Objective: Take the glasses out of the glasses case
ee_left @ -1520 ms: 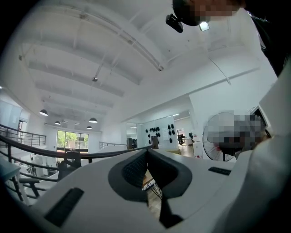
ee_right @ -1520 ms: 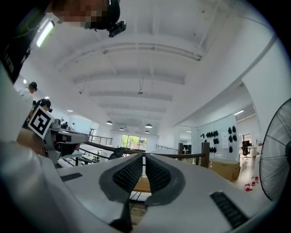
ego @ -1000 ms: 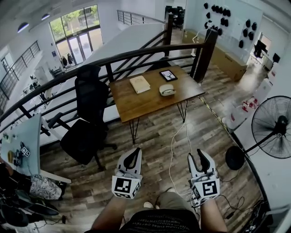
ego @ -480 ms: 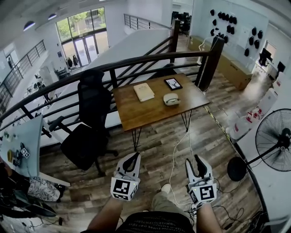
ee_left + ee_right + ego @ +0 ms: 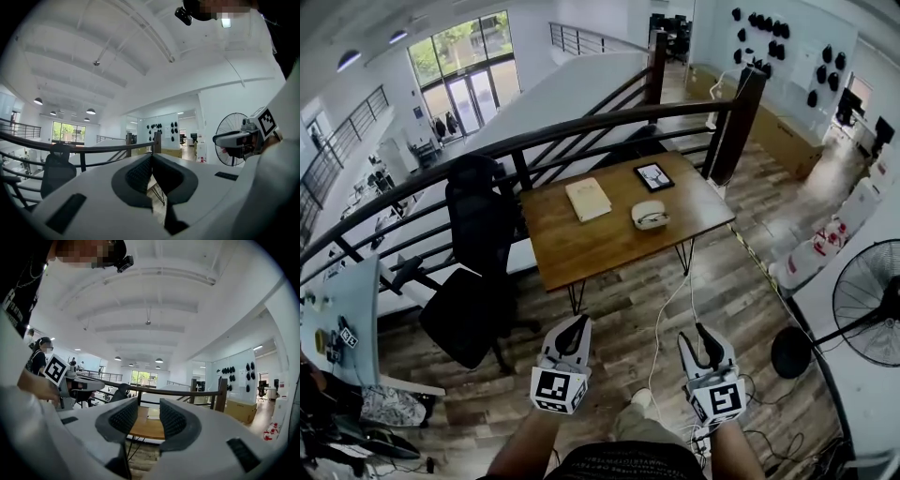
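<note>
Floorboards lie between a person and the job in hand: the glasses case [image 5: 650,215], a pale rounded box, rests toward the right side of a wooden table [image 5: 581,246], well apart from both grippers. A tan notebook [image 5: 588,199] lies near it on the left, and a dark-framed tablet [image 5: 653,175] sits just behind it by the railing [image 5: 581,127]. From the head view the case is too small to tell whether its lid is up or whether the glasses are inside. The left gripper [image 5: 573,330] is carried low in front of the body with its jaws pressed together on nothing. The right gripper [image 5: 705,339], level with it, has its jaws parted, and only the far table edge shows through the gap. Both point forward at the table, a carrying posture that suits an approach rather than a reach. The parted right jaws suggest that hand is meant to meet the case first. The task itself appears not yet begun. The next move likely calls for closing in on the table's near edge, then steadying the case with one gripper while the other works the lid. A black office chair [image 5: 478,246] stands off the table's left end, clear of a straight path. A white cable [image 5: 657,323] trails across the floor between the person and the table and could catch a foot.
</note>
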A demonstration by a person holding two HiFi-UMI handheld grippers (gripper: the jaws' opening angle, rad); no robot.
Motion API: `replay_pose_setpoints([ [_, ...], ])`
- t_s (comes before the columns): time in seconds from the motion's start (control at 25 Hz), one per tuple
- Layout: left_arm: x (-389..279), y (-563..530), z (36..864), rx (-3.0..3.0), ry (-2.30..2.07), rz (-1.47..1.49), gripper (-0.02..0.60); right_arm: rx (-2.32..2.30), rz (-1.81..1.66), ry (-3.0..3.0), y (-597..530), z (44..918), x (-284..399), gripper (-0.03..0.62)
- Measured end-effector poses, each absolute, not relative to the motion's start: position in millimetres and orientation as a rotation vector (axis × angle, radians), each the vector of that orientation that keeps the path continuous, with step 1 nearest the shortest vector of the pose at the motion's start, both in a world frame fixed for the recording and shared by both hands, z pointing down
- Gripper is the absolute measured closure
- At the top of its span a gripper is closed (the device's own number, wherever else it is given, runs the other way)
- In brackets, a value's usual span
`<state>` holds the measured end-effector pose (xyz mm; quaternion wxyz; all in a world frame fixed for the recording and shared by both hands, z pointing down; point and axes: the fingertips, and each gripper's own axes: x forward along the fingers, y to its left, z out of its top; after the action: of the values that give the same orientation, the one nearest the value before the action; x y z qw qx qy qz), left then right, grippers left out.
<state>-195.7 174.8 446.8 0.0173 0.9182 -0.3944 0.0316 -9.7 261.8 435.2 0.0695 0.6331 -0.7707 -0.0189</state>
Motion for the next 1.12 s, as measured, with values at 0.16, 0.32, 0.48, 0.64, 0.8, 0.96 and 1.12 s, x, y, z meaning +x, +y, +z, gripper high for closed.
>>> replay_pose_setpoints([
  [0.16,-170,147,449,2.846,-1.214,0.106,0.555,1.883,-0.062,-2.316,234,437,12,0.444],
  [0.32,-135,121,448,2.848,-1.203,0.121,0.555,1.860,-0.051,-2.319,206,436,39,0.447],
  [0.48,-102,98,446,2.864,-1.189,0.115,0.555,1.826,-0.043,-2.329,186,440,64,0.455],
  [0.64,-75,78,442,2.878,-1.191,0.115,0.555,1.805,0.017,-2.306,171,443,88,0.461],
  [0.8,-65,68,435,2.900,-1.212,0.091,0.555,1.801,0.012,-2.321,155,445,108,0.461],
  [0.96,-71,60,443,2.873,-1.250,0.125,0.555,1.823,0.008,-2.342,139,446,119,0.461],
  [1.12,-80,55,438,2.860,-1.271,0.110,0.555,1.841,-0.016,-2.387,124,444,120,0.462],
])
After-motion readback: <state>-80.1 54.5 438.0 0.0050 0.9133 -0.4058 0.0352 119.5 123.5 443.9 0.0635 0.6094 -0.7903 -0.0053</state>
